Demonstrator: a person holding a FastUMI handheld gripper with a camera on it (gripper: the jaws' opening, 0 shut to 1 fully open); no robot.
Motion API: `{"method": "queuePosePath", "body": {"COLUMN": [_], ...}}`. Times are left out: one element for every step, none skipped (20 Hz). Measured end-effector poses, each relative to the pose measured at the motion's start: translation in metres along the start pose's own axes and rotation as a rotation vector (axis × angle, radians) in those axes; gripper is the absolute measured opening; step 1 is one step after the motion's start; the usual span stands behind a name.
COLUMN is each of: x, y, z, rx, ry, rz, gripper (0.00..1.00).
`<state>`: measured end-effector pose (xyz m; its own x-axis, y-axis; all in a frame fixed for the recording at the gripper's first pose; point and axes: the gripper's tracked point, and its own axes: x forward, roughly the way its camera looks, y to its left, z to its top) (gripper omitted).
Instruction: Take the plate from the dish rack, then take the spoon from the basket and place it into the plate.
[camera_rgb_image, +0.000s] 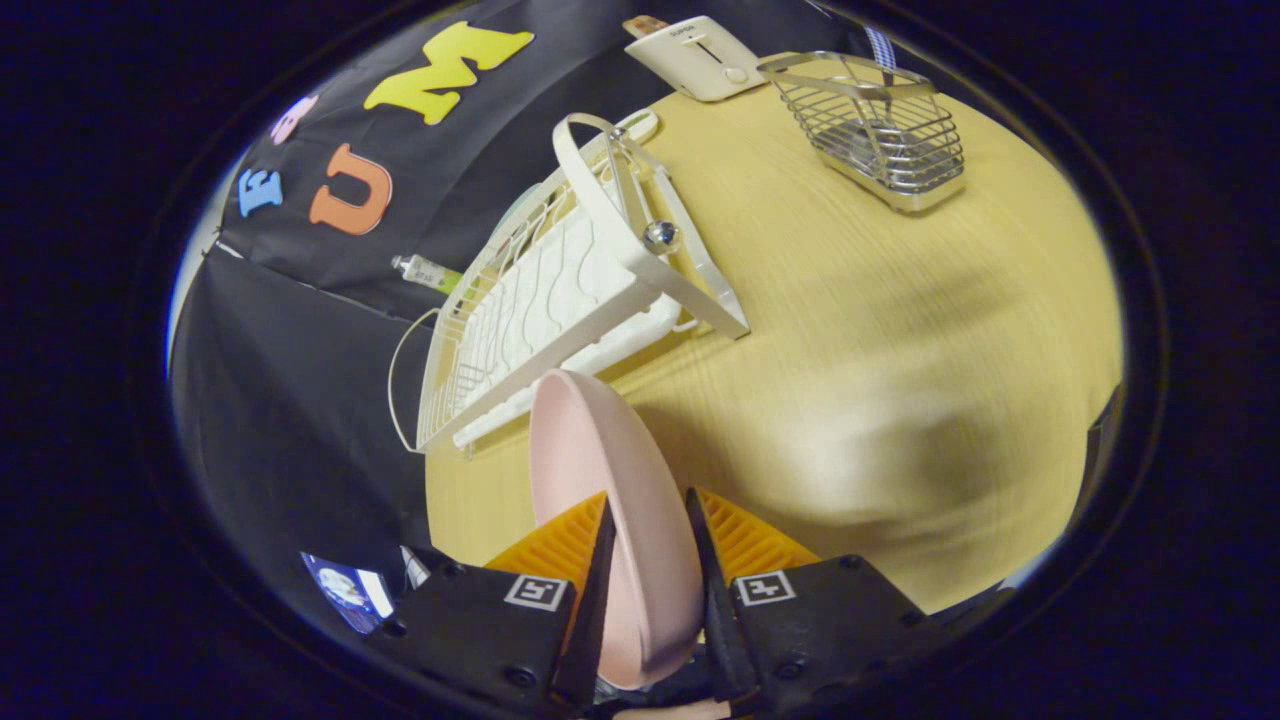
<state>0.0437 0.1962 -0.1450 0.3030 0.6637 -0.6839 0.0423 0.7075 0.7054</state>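
A: Where is the plate (600, 470)?
B: Clamped edge-on in the gripper (645, 520), one finger pressing each face. It stands upright, lifted clear of the table (900, 330), rim reaching toward the rack (560, 290).
A: And the rack?
B: Just beyond the plate, on the table's edge by the black cloth wall.
A: The basket (875, 125)?
B: Well apart from the rack, farther across the table. A striped handle sticks up from it; I cannot tell if it is the spoon.
A: Anything else?
B: A toaster (700, 55) beside the basket, past the rack.
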Motion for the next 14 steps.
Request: {"method": "queuePosePath", "body": {"x": [0.001,0.000,-0.001,-0.002,-0.004,-0.006,-0.010,-0.014,-0.018,-0.022,-0.028,-0.037,-0.045,-0.056], "y": [-0.002,-0.005,-0.006,-0.007,-0.007,-0.007,-0.007,-0.005,-0.004,-0.002,-0.002,-0.002,-0.003,-0.004], "z": [0.001,0.002,0.005,0.007,0.010,0.012,0.015,0.016,0.018,0.019,0.022,0.025,0.028,0.030], "rx": [-0.003,-0.011,-0.019,-0.028,-0.038,-0.048,-0.062,-0.074,-0.094,-0.118,-0.151,-0.189,-0.230,-0.265], "ry": [0.005,0.005,-0.003,-0.013,-0.026,-0.039,-0.055,-0.071,-0.087,-0.110,-0.143,-0.181,-0.219,-0.261], "rz": [-0.011,-0.022,-0.031,-0.036,-0.036,-0.040,-0.039,-0.040,-0.041,-0.044,-0.055,-0.074,-0.094,-0.112], "gripper": [0.50,0.52,0.55,0.57,0.58,0.58,0.61,0.62,0.65,0.67,0.69,0.73,0.79,0.79]}}
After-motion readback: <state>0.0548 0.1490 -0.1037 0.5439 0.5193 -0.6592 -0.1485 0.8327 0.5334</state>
